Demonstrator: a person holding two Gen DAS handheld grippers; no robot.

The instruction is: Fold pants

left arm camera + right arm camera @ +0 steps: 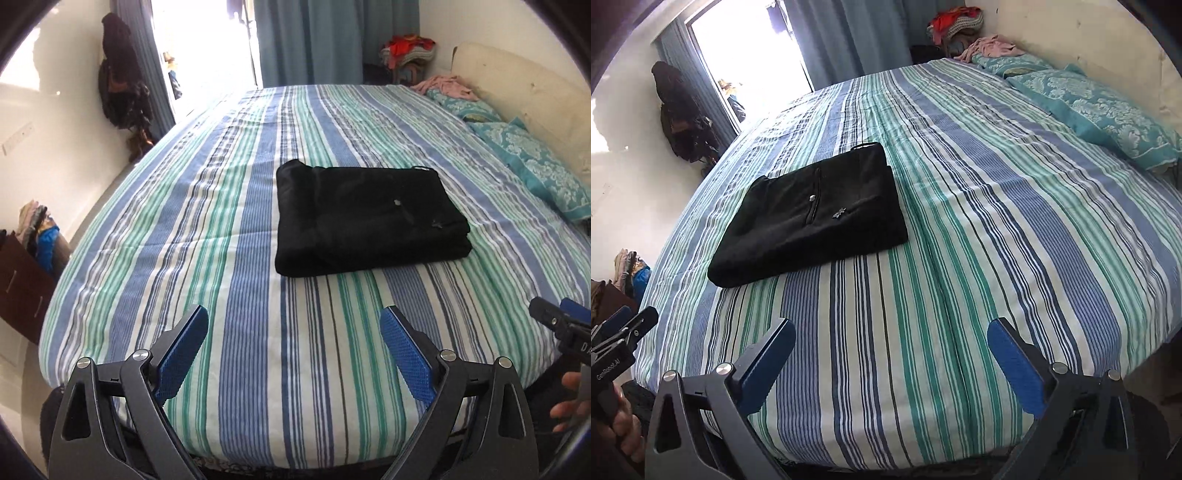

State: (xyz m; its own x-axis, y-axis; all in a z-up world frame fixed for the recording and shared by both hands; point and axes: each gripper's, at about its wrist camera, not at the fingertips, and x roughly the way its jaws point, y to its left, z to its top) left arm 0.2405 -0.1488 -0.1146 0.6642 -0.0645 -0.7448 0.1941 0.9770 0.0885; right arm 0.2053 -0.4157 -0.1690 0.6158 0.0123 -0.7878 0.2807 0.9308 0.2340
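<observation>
Black pants (365,218) lie folded into a flat rectangular stack on the striped bed (221,221). In the right wrist view the pants (812,221) sit to the left of centre. My left gripper (293,350) is open and empty, held above the bed's near edge, well short of the pants. My right gripper (892,360) is open and empty too, near the same edge, to the right of the pants. The right gripper also shows at the right edge of the left wrist view (561,325), and the left gripper at the left edge of the right wrist view (620,336).
Teal patterned pillows (532,166) and a pink cloth (447,86) lie along the cream headboard (517,81) at the right. A pile of clothes (410,51) sits in the far corner. A dark wooden cabinet (22,288) with clothes stands at the left. Dark garments (118,92) hang by the curtained doorway.
</observation>
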